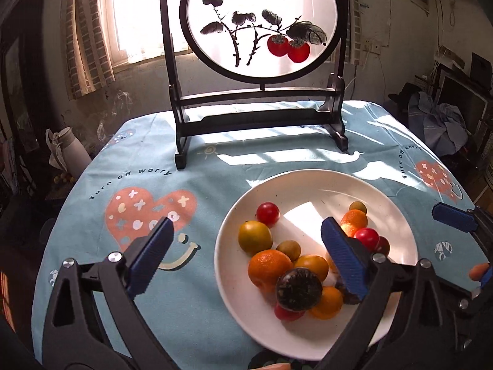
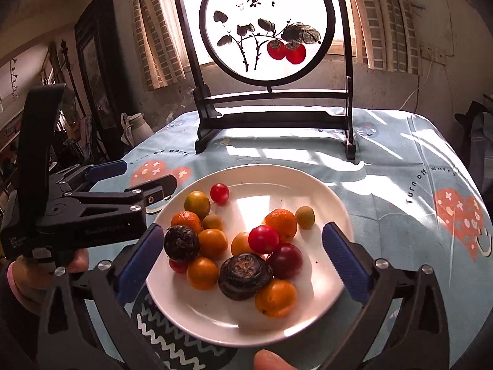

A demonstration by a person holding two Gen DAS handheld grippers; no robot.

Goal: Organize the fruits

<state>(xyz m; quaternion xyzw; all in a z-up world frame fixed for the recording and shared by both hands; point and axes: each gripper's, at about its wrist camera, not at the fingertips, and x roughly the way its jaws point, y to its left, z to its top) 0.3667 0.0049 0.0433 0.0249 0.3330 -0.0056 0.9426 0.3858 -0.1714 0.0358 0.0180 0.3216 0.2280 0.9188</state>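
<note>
A white plate (image 2: 314,185) on the blue tablecloth holds several small fruits: oranges (image 2: 281,222), red cherry tomatoes (image 2: 263,239), yellow-green fruits (image 2: 197,205) and two dark water chestnuts (image 2: 245,276). The plate also shows in the left wrist view (image 1: 308,185). My right gripper (image 2: 243,259) is open and empty, hovering over the plate with the fruit pile between its fingers. My left gripper (image 1: 246,252) is open and empty above the plate's left side; its right finger (image 1: 345,256) is over the fruit. The left gripper also shows in the right wrist view (image 2: 141,185), left of the plate.
A dark wooden stand with a round painted screen (image 1: 262,21) stands at the back of the table. A white kettle (image 1: 71,151) sits off the table's left edge. The tablecloth (image 1: 185,308) has heart prints. Clutter fills the room at the right.
</note>
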